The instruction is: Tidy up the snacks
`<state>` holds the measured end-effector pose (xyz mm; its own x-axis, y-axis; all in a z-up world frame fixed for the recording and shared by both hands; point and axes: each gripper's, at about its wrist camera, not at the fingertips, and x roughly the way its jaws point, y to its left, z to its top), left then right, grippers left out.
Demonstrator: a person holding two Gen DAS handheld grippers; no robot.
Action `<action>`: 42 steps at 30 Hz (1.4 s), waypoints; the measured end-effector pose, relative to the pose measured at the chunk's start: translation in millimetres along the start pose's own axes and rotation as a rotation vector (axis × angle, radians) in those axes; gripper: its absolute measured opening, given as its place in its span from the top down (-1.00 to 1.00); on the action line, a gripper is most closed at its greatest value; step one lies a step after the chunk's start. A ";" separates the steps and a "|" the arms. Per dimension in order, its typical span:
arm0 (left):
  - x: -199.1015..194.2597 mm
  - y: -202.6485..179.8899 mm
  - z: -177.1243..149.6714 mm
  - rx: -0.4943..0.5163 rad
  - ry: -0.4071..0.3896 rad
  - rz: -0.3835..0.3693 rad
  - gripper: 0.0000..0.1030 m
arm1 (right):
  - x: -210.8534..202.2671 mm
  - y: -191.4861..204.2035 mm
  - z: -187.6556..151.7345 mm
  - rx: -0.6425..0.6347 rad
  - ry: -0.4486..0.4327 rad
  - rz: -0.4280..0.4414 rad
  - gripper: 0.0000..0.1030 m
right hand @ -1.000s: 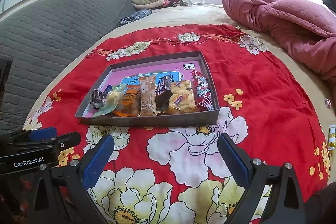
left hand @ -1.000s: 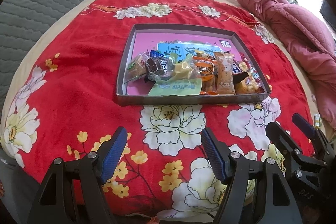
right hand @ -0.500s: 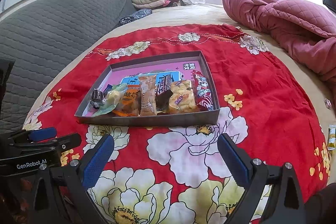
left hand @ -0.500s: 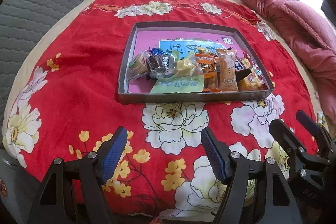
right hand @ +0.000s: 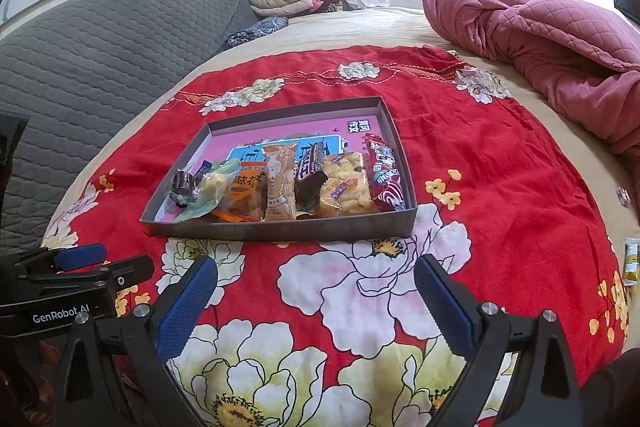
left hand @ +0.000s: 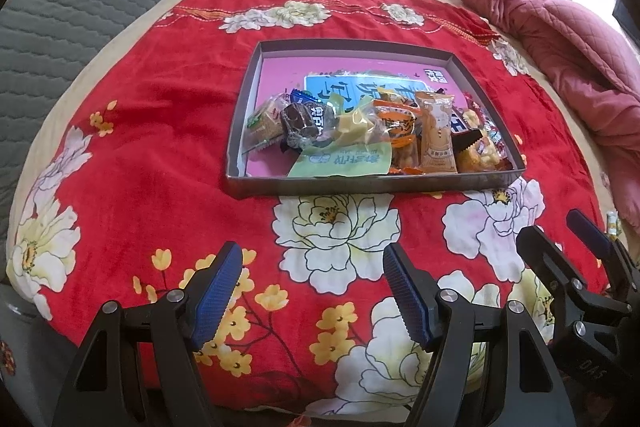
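**Two grippers parted and empty, snacks lined up in a grey tray**

Two black grippers with blue ribbed pads hang over the red flowered cloth [left hand: 132, 163], on the near side of the shallow grey cardboard tray [left hand: 372, 185] with a pink printed floor. The left gripper [left hand: 314, 293] has its jaws spread, nothing between them, only the cloth's white and yellow blossoms beneath. The right gripper [right hand: 314, 305] is likewise spread wide and empty, well short of the tray's near wall [right hand: 280, 229].

All the wrapped snacks sit inside the tray, crowded along its near wall. From the tray's left end in the right wrist view: a dark chocolate-coloured sweet in clear wrap [right hand: 181, 187], a pale green packet [right hand: 208, 197], an orange packet [right hand: 244, 195], a tall tan packet [right hand: 280, 183] standing tilted against the others, a dark brown bar [right hand: 310, 179], a clear bag of yellow puffed pieces [right hand: 344, 187], and a red patterned packet [right hand: 384, 175] against the tray's right wall. The far half of the tray shows its bare pink floor.

Beyond the tray, a crumpled pink quilted blanket [right hand: 540, 39] lies to the right and a grey quilted cover [right hand: 100, 47] to the left.
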<state>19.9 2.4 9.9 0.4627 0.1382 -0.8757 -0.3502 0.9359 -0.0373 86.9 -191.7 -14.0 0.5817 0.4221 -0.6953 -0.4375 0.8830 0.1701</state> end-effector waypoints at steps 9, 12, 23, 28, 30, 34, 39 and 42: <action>1.4 1.3 0.0 -0.001 0.005 0.001 -0.45 | 0.6 -2.0 0.0 0.005 0.002 -0.005 -0.93; 2.2 1.1 0.3 -0.001 0.006 0.001 -0.45 | 0.5 -2.3 -0.1 0.003 0.002 -0.006 -0.93; 4.8 0.7 -1.8 0.003 0.018 0.012 -0.45 | 1.1 -1.7 -0.1 0.003 0.003 -0.006 -0.93; 6.9 1.2 -2.5 0.003 0.028 0.020 -0.45 | 1.5 -1.4 0.3 0.001 0.002 -0.004 -0.93; 6.3 0.9 -2.2 0.005 0.023 0.024 -0.45 | 1.2 -1.1 0.4 0.000 -0.001 -0.003 -0.93; 5.8 1.5 -1.9 0.003 0.021 0.028 -0.45 | 0.9 -0.5 0.3 0.000 -0.004 -0.005 -0.93; 8.9 4.7 -1.8 -0.012 0.031 0.052 -0.45 | 1.1 0.3 0.1 -0.004 -0.001 -0.005 -0.93; 11.0 9.3 -1.4 -0.030 0.034 0.059 -0.45 | 1.3 1.5 -0.3 -0.013 -0.005 -0.007 -0.93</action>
<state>20.6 12.3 -0.8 0.4125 0.1816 -0.8927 -0.4005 0.9163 0.0013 86.8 -190.0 -14.8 0.5879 0.4174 -0.6929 -0.4422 0.8831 0.1568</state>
